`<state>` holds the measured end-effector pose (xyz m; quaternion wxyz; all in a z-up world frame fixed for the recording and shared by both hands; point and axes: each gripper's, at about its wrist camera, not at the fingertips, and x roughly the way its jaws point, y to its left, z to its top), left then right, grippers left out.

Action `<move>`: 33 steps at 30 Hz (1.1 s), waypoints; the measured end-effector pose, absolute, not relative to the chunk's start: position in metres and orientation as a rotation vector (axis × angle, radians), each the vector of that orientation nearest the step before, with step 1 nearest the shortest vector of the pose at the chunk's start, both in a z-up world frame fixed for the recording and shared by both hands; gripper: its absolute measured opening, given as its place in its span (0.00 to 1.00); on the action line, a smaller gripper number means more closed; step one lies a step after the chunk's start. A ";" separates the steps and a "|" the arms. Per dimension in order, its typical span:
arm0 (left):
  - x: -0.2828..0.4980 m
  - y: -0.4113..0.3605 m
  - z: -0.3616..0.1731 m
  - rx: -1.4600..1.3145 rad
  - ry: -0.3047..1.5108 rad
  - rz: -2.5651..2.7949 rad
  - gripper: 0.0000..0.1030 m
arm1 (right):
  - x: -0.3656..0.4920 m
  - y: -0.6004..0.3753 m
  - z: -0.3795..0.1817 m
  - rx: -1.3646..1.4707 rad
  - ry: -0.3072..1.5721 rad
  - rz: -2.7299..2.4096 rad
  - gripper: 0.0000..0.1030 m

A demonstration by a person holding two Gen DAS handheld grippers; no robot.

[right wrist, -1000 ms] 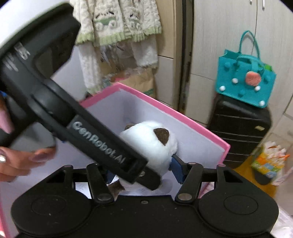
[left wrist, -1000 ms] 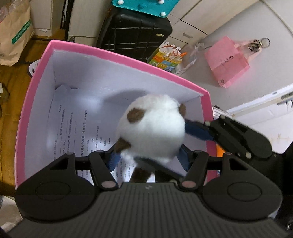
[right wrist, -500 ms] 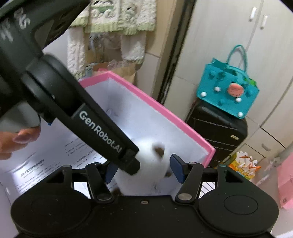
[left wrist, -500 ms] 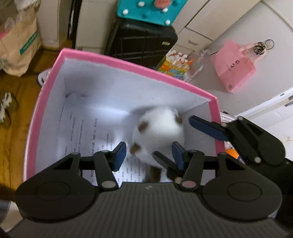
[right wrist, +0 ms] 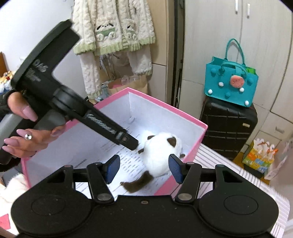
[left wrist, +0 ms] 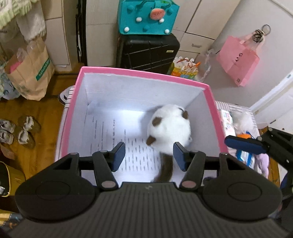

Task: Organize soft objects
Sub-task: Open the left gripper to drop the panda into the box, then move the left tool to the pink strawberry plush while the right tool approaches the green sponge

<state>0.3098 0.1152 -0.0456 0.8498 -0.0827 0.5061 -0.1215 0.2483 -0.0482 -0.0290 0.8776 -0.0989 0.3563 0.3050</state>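
Note:
A white plush toy (left wrist: 169, 128) with brown ears and a brown tail lies inside the pink box (left wrist: 144, 74) on a printed sheet, near the box's right wall. It also shows in the right wrist view (right wrist: 161, 152), inside the same box (right wrist: 183, 113). My left gripper (left wrist: 149, 155) is open and empty above the box. My right gripper (right wrist: 144, 167) is open and empty above the toy. The left gripper's body (right wrist: 102, 122) crosses the right wrist view, held by a hand.
A black suitcase (left wrist: 146, 51) with a teal bag (left wrist: 148, 16) on it stands behind the box. A paper bag (left wrist: 31, 73) and shoes (left wrist: 20, 131) are on the wooden floor at left. Other soft items (left wrist: 243, 128) lie on a striped surface to the right.
Both grippers held the plush toy over the box one second ago. They opened, the toy dropped into the box, and both grippers have risen and pulled back.

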 end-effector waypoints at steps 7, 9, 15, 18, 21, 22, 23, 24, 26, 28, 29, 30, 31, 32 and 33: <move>0.267 0.107 -0.008 -0.063 1.024 -0.251 0.62 | 0.223 -0.064 0.000 -0.155 0.769 0.637 0.61; 0.257 0.102 -0.001 -0.017 1.036 -0.237 0.62 | 0.213 -0.070 0.009 -0.145 0.756 0.633 0.61; 0.221 0.108 0.027 0.010 1.014 -0.227 0.67 | 0.177 -0.092 0.033 -0.122 0.726 0.675 0.61; 0.203 0.102 0.039 0.058 0.993 -0.228 0.70 | 0.161 -0.100 0.038 -0.120 0.727 0.695 0.62; 0.182 0.093 0.051 0.140 0.943 -0.213 0.73 | 0.143 -0.106 0.044 -0.127 0.706 0.704 0.63; 0.176 0.090 0.053 0.152 0.937 -0.214 0.74 | 0.137 -0.107 0.046 -0.134 0.696 0.704 0.63; 0.170 0.088 0.056 0.158 0.935 -0.223 0.74 | 0.132 -0.109 0.047 -0.138 0.687 0.706 0.63; 0.165 0.086 0.058 0.157 0.935 -0.232 0.74 | 0.126 -0.111 0.049 -0.142 0.680 0.707 0.63; 0.154 0.082 0.062 0.157 0.933 -0.242 0.75 | 0.115 -0.115 0.050 -0.146 0.670 0.714 0.64; 0.142 0.077 0.064 0.175 0.921 -0.248 0.77 | 0.105 -0.119 0.050 -0.142 0.664 0.718 0.64; 0.135 0.074 0.066 0.188 0.913 -0.254 0.78 | 0.100 -0.121 0.050 -0.141 0.661 0.717 0.64; 0.128 0.071 0.066 0.201 0.907 -0.260 0.79 | 0.095 -0.123 0.050 -0.139 0.659 0.713 0.65; 0.122 0.068 0.066 0.217 0.902 -0.267 0.81 | 0.088 -0.126 0.049 -0.139 0.654 0.710 0.65; 0.116 0.065 0.067 0.231 0.899 -0.270 0.81 | 0.081 -0.128 0.048 -0.143 0.648 0.711 0.65; 0.111 0.061 0.066 0.244 0.896 -0.269 0.81 | 0.074 -0.129 0.047 -0.149 0.640 0.712 0.66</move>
